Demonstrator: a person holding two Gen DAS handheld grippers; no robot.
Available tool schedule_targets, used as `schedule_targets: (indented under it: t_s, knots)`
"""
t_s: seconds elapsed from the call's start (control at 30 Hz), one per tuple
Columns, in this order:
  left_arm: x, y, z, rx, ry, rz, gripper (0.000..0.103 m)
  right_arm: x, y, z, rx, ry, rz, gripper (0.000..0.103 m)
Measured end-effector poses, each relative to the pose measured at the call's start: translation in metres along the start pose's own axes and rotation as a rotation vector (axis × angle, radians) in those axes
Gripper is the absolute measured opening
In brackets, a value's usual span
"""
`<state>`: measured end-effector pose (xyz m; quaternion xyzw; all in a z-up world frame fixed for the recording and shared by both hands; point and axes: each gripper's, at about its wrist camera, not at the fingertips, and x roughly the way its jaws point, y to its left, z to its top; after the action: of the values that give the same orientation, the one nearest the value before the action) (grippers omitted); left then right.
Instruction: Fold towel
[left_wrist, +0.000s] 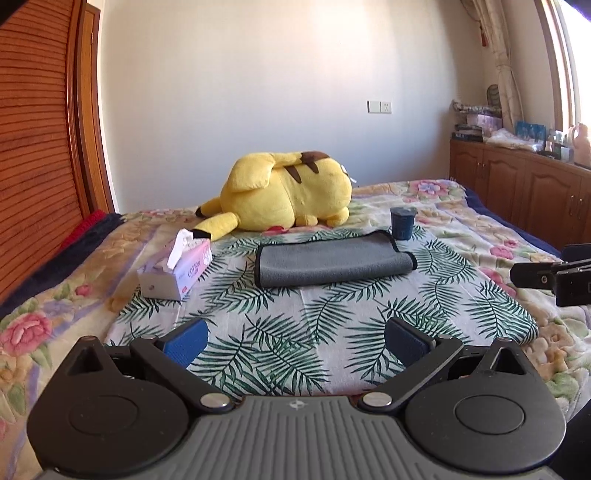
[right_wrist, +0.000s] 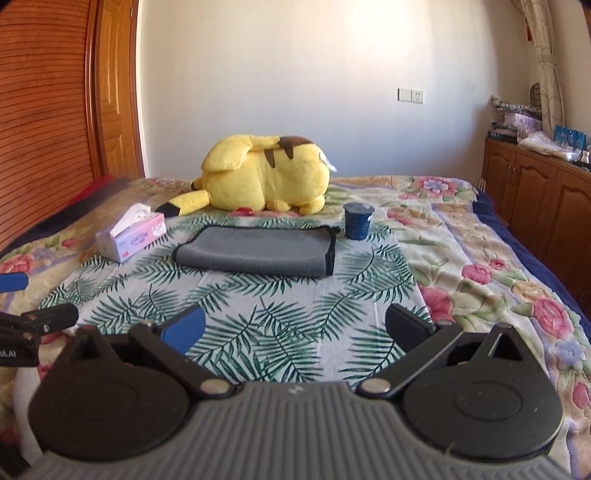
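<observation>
Left tool (left_wrist: 295, 341) and right tool (right_wrist: 293, 330): jaws wide, nothing held, both above leaf-print cloth (right_wrist: 258, 332) on bed (right_wrist: 498, 266). Beyond: grey towel (right_wrist: 255, 253), folded flat, layer count unclear. Cup (right_wrist: 357, 221) near its right end; tissue box (right_wrist: 129, 240) left; plush toy (right_wrist: 266, 177) behind, face hidden.

Daylight comes in from the window (left_wrist: 569, 66) at the upper right of the left wrist view, blown out to near white there. It falls as a soft bright patch on the back wall (left_wrist: 288, 74) and fades toward the left. Both views are bright and warm, with only faint, soft shadows under things on the bed (right_wrist: 480, 258). Fisheye distortion bends the wooden panel (left_wrist: 33, 147) at the left edge and the curtain (right_wrist: 546, 59) at the right into curves. Dark vignette shows in the top corners. Far detail looks slightly soft
</observation>
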<state>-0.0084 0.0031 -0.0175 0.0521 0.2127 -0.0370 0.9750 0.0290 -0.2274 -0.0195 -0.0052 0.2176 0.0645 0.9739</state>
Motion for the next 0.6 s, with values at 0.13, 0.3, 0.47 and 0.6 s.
schedule_targets:
  t_s: [0.13,0.3,0.47,0.6]
  knots:
    - [-0.005,-0.001,0.002,0.002,-0.03,-0.002,0.087,-0.005,-0.003,0.0,0.01,-0.038,-0.003,0.103]
    - [-0.008,0.0,0.002,-0.004,-0.045,0.0,0.087,-0.008,-0.002,0.0,0.003,-0.065,-0.01,0.103]
    - [-0.01,0.001,0.002,-0.015,-0.053,-0.001,0.087,-0.011,-0.001,0.0,-0.007,-0.088,-0.017,0.103]
    - [-0.011,0.003,0.002,-0.02,-0.059,-0.004,0.087,-0.012,-0.001,0.0,-0.008,-0.1,-0.021,0.103]
